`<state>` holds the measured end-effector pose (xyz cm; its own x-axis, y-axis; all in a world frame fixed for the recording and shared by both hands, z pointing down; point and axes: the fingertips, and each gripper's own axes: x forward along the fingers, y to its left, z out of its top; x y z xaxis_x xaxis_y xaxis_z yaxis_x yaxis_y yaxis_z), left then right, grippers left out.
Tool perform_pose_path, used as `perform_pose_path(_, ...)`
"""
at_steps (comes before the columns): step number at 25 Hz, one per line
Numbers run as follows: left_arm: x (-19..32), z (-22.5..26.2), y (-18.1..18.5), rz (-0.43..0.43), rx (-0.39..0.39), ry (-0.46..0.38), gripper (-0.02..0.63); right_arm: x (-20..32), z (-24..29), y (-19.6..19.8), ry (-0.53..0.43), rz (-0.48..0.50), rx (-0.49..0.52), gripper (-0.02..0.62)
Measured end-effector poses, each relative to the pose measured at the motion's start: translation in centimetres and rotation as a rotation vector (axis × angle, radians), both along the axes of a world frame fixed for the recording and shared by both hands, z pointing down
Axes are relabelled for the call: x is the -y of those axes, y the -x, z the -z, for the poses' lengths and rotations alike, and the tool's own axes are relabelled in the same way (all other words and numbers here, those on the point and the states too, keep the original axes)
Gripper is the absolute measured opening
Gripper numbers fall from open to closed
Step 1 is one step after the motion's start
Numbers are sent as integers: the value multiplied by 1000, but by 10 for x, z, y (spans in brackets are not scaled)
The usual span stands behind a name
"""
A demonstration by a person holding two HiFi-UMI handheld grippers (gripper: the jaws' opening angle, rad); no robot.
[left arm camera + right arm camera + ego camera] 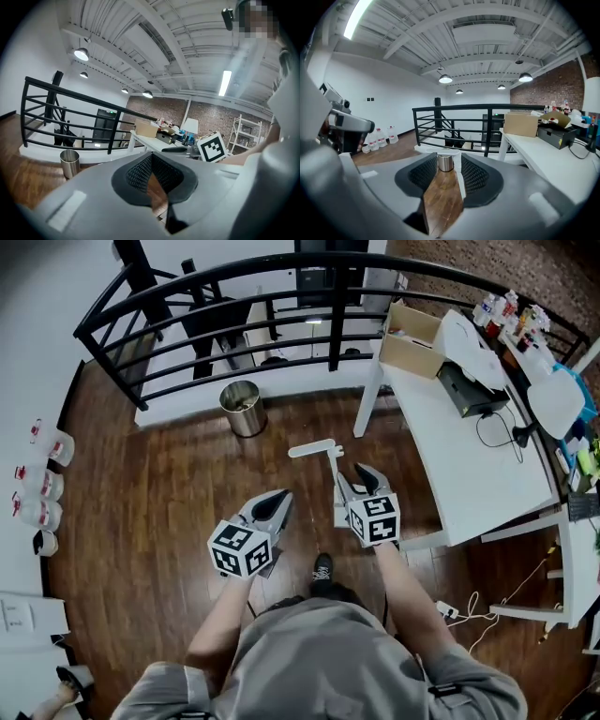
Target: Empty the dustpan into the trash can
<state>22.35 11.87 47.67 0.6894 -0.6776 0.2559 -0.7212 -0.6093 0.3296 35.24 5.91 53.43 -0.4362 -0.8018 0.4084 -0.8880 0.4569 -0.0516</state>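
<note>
Dustpan (315, 448), on the floor at frame centre: handle enclosed, unclamped, by the right gripper's (357, 477) parted jaws, seemingly for carriage to the trash can (242, 408); left gripper (276, 501) jaws are together, empty.

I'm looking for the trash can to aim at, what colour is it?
Shiny silver metal. The trash can shows best in the head view.

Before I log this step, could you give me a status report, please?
Left gripper shut, empty. Right gripper open, dustpan handle between jaws, ungripped. Trash can ahead, nothing between.
</note>
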Motion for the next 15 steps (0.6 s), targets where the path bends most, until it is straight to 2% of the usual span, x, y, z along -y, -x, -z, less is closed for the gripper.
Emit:
perform_pose_path(7,48,-11,7,16,27,30,6,64,-56,10,77,-19,-39,280)
perform_pose_path(10,62,-20,17,9,23,47,5,78,-81,15,91,-52,-74,284)
perform_pose_path(12,73,-27,22,-2,18,60,5,93,-97,15,90,-84,-100,309)
perform_pose_path(15,87,-39,28,-44,22,83,6,112,-113,16,86,-139,-108,319)
